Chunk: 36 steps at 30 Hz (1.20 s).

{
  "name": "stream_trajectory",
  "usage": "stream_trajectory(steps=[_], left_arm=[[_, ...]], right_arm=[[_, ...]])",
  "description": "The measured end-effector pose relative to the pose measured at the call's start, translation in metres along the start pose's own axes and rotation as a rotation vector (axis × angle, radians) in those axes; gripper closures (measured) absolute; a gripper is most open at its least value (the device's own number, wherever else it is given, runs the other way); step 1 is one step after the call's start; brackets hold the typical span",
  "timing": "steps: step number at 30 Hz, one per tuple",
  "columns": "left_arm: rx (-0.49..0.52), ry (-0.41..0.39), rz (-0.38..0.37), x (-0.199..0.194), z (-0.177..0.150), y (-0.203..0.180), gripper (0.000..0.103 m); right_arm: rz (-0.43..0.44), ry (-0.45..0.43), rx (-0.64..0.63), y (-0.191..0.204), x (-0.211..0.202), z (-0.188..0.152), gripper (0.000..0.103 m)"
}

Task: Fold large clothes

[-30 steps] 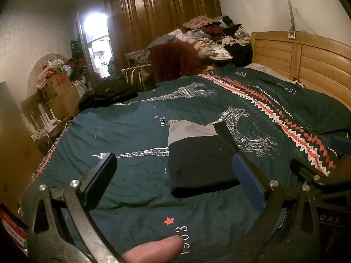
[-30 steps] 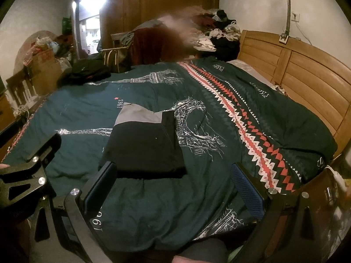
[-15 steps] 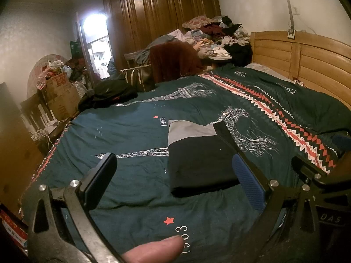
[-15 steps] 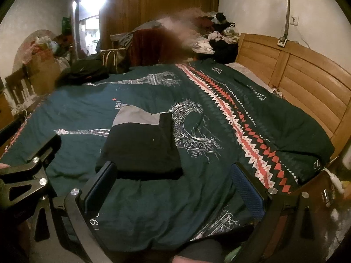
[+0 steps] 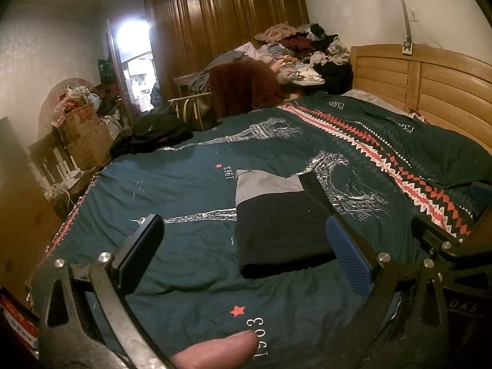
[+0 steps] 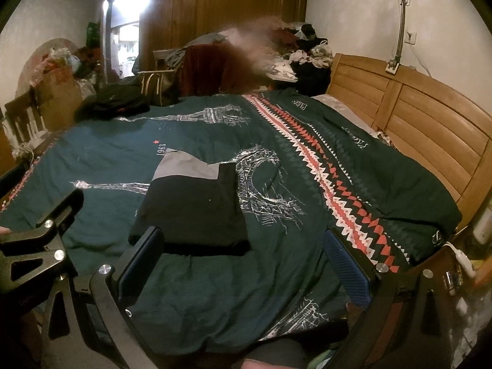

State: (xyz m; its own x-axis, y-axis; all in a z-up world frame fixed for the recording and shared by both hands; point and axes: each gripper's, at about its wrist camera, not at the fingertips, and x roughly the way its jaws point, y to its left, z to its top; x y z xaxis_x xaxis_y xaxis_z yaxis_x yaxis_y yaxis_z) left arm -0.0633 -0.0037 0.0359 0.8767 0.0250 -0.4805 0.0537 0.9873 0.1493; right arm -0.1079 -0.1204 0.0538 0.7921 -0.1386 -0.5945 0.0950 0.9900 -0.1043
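Bed: quilt [image 5: 184,184] with tower prints and a red zigzag band spreads across the whole bed, wooden headboard [image 6: 430,129] on my right; over the last second it sits the same in my left view, while my right view has swung a little, so the headboard now reaches further in
Clutter: heap of loose clothes [image 5: 304,52] piled beyond the far side of the bed, in front of the wardrobe; I have not touched it
Garment: folded black and grey garment [image 5: 279,221] lies flat as a compact rectangle near the middle of the quilt, grey layer showing at its far edge; its outline matches the earlier views exactly
Left gripper: left gripper [image 5: 246,252] hangs above the near edge of the bed, jaws spread wide, nothing between them; it has barely moved
Right gripper: right gripper [image 6: 243,261] also gapes wide and empty, hovering short of the garment's near edge, with no cloth in it
Meaning: with both tools clear and the bundle unchanged, I judge this piece finished and the next item due from the heap
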Motion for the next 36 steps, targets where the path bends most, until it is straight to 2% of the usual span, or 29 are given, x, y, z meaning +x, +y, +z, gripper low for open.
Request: stream_trajectory(steps=[20,25,30,36], left_arm=[[0.003,0.0,-0.003,0.0,0.002,0.002,0.0],[0.017,0.014,-0.023,0.005,0.0,0.003,0.0],[0.056,0.064,-0.008,0.019,-0.018,0.011,0.0],[0.043,0.12,0.027,0.036,-0.043,0.028,0.0]], right_arm=[[-0.004,0.001,-0.001,0.003,0.001,0.001,0.0],[-0.002,0.006,0.0,0.002,0.003,0.0,0.0],[-0.003,0.04,-0.012,-0.004,0.017,-0.019,0.0],[0.009,0.121,-0.063,0.003,0.043,-0.054,0.0]])
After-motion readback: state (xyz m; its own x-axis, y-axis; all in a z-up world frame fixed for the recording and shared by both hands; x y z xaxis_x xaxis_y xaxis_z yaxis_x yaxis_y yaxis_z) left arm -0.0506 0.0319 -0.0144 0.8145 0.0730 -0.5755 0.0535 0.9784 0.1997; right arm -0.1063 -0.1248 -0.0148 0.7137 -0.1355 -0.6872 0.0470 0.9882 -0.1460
